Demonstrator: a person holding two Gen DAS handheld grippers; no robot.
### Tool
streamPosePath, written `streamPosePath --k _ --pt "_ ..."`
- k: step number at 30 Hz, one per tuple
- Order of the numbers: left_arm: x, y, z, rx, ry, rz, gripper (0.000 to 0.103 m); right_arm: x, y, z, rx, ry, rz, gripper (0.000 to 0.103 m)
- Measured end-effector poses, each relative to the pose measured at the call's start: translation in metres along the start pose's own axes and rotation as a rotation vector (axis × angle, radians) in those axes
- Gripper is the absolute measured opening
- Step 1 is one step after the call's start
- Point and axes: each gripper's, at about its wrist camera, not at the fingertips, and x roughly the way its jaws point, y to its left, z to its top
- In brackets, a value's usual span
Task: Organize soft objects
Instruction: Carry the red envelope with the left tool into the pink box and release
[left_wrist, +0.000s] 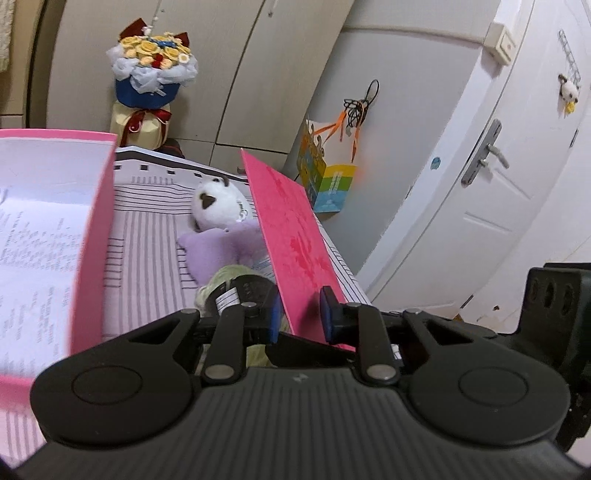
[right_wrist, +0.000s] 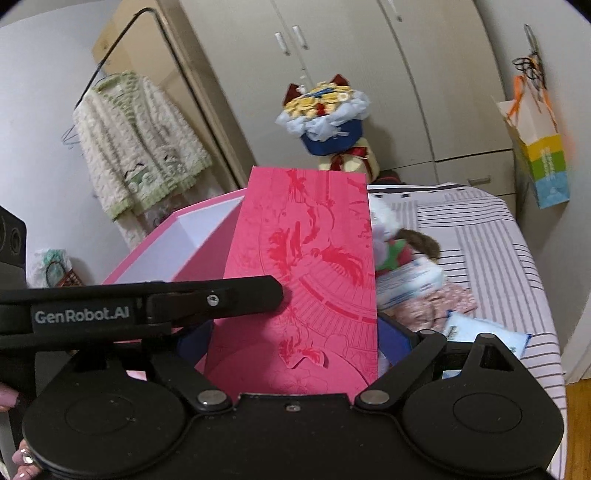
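Your left gripper (left_wrist: 299, 314) pinches the lid (left_wrist: 295, 240); your right gripper (right_wrist: 295, 347) spans it, box (left_wrist: 48, 229) empty.

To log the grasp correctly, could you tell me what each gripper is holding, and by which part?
Both hold the pink lid: the left gripper is clamped on one side edge, the right gripper seemingly spans its width near the bottom.

Black tongs (left_wrist: 301, 314), blue pads (left_wrist: 328, 314)
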Motion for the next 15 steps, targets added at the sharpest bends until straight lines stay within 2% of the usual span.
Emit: streamPosePath --k 6,11,15 --pt "-0.054 0.016 -0.003 -0.03 -0.051 0.013 0.021 0.0 0.046 0.004 -0.041 0.019 0.065 0.094" --pt "-0.097 0.035 0.001 -0.046 -0.097 0.066 0.021 0.012 0.091 0.011 -0.075 0.025 0.11 0.094" --pt "-0.119 0.063 0.016 -0.088 -0.096 0.103 0.021 0.034 0.116 0.021 -0.05 0.058 0.156 0.094"
